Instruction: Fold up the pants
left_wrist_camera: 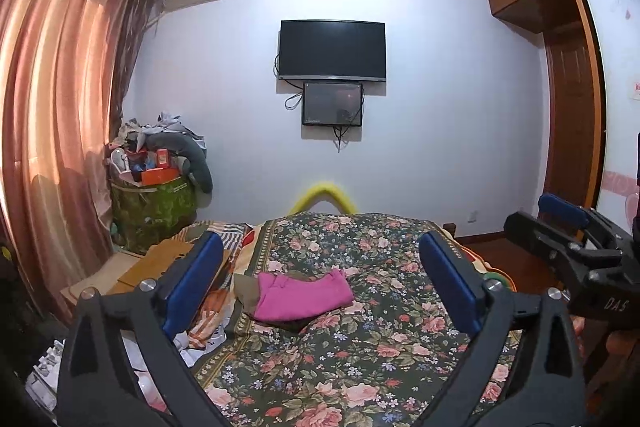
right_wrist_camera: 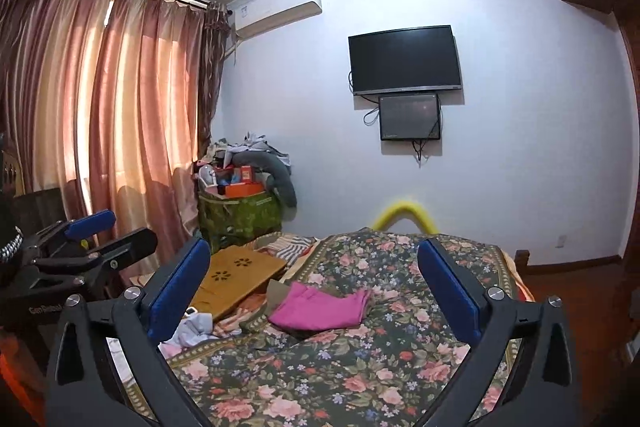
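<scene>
Pink pants (left_wrist_camera: 300, 294) lie folded in a compact rectangle on the floral bedspread (left_wrist_camera: 360, 355), with a brown-olive garment (left_wrist_camera: 245, 291) partly under their left side. They also show in the right wrist view (right_wrist_camera: 320, 309). My left gripper (left_wrist_camera: 320, 267) is open and empty, held above the bed short of the pants. My right gripper (right_wrist_camera: 314, 275) is open and empty at a similar distance. The right gripper also shows at the right edge of the left wrist view (left_wrist_camera: 560, 223); the left gripper shows at the left of the right wrist view (right_wrist_camera: 96, 231).
A wooden lap tray (right_wrist_camera: 236, 277) and loose clothes (right_wrist_camera: 192, 327) lie at the bed's left side. A cluttered green box (right_wrist_camera: 240, 215) stands by the curtains (right_wrist_camera: 100, 107). A TV (right_wrist_camera: 404, 59) hangs on the far wall. A yellow padded rail (left_wrist_camera: 322, 195) marks the bed's far end.
</scene>
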